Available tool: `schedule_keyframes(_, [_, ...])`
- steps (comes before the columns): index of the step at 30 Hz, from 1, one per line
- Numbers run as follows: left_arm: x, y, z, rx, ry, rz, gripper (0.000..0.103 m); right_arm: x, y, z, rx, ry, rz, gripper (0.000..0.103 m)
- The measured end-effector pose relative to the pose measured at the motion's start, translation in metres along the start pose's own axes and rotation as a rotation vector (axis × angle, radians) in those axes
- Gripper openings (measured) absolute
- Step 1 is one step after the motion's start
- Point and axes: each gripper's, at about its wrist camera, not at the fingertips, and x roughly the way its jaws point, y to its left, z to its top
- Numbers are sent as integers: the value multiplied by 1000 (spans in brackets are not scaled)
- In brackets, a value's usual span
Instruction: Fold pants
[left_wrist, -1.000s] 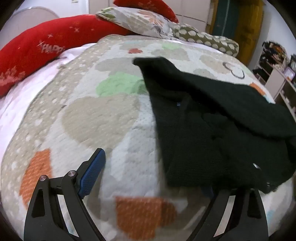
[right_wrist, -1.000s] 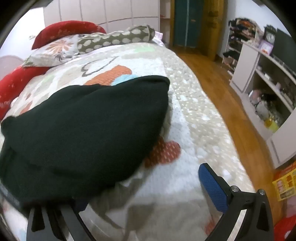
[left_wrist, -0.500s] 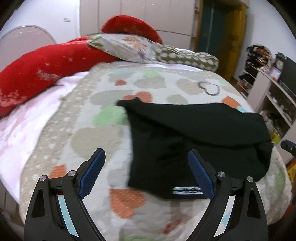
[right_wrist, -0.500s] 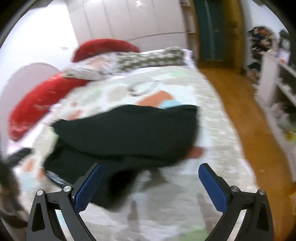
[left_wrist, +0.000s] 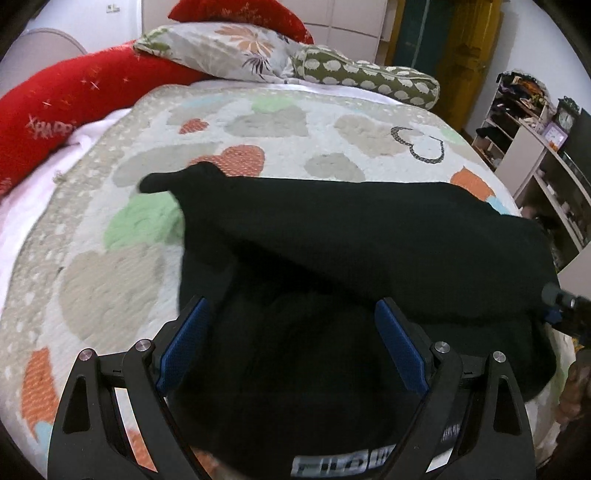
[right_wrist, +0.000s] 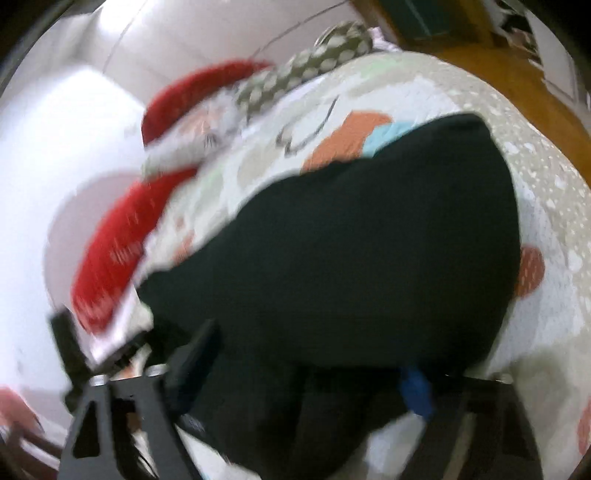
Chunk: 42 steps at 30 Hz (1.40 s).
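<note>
The black pants (left_wrist: 351, 251) lie folded over on the heart-patterned quilt (left_wrist: 110, 266), with a white-lettered waistband label (left_wrist: 343, 469) at the near edge. My left gripper (left_wrist: 291, 350) is open, its blue-padded fingers (left_wrist: 181, 343) wide apart over the near part of the pants. In the blurred right wrist view the pants (right_wrist: 369, 258) fill the middle. My right gripper (right_wrist: 306, 376) hangs over their near edge with fingers (right_wrist: 417, 391) apart and cloth covering part of them. The right gripper also shows in the left wrist view (left_wrist: 565, 306) at the pants' right edge.
A red blanket (left_wrist: 55, 110), a floral pillow (left_wrist: 229, 51) and a spotted bolster (left_wrist: 365, 81) lie at the head of the bed. White shelves (left_wrist: 543, 173) stand right of the bed, with wooden floor (right_wrist: 498, 66) beside it.
Both grippers have come back down and forward onto the pants' near edge after pulling away. The right wrist view has tilted and blurred with motion.
</note>
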Motion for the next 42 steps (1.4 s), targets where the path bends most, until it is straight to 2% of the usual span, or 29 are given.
schedule_keyframes(1, [4, -1, 5, -4, 9, -4, 91, 1, -2, 7, -3, -16, -4, 39])
schedule_keyframes(2, [8, -1, 9, -9, 12, -13, 91, 2, -4, 12, -10, -26, -10, 25])
schedule_keyframes(6, [22, -2, 37, -25, 13, -20, 91, -3, 5, 42, -76, -78, 7, 17])
schedule_keyframes(9, [27, -1, 61, -30, -8, -36, 91, -6, 23, 75, -151, -151, -11, 15])
schedule_keyframes(13, [34, -3, 90, -17, -32, -11, 91, 3, 46, 127, -218, -228, -47, 14])
schedule_keyframes(17, [32, 6, 110, -39, -55, 15, 91, 35, 48, 167, -257, -291, -184, 13])
schedule_keyframes(18, [30, 11, 113, -51, -59, 21, 91, 46, 43, 173, -256, -280, -213, 14])
schedule_keyframes(20, [27, 21, 115, -69, -56, 31, 91, 82, 23, 185, -198, -127, -248, 14])
schedule_keyframes(22, [23, 27, 112, -64, -52, 38, 91, 105, 7, 182, -122, 44, -227, 14])
schedule_keyframes(23, [20, 30, 108, -58, -54, 55, 91, 105, 2, 176, -113, 84, -196, 14])
schedule_keyframes(25, [15, 41, 100, -62, -58, 86, 91, 87, -1, 162, -144, 78, -173, 17])
schedule_keyframes(27, [10, 57, 91, -97, -53, 83, 91, 62, -7, 147, -163, 85, -181, 30])
schedule_keyframes(28, [9, 61, 87, -110, -47, 82, 91, 47, -11, 136, -162, 82, -195, 45])
schedule_keyframes(29, [7, 67, 82, -124, -39, 82, 91, 32, -17, 125, -157, 67, -204, 51])
schedule_keyframes(34, [-10, 78, 45, -141, -29, 70, 91, -12, -37, 71, -115, 68, -204, 51])
schedule_keyframes(38, [-21, 76, 18, -153, -8, 28, 91, -2, -38, 44, -141, 100, -168, 52])
schedule_keyframes(40, [-26, 76, 8, -171, -6, 13, 91, 3, -37, 39, -160, 58, -172, 52])
schedule_keyframes(42, [-31, 76, -4, -196, 3, -8, 91, 2, -29, 35, -193, 31, -157, 32])
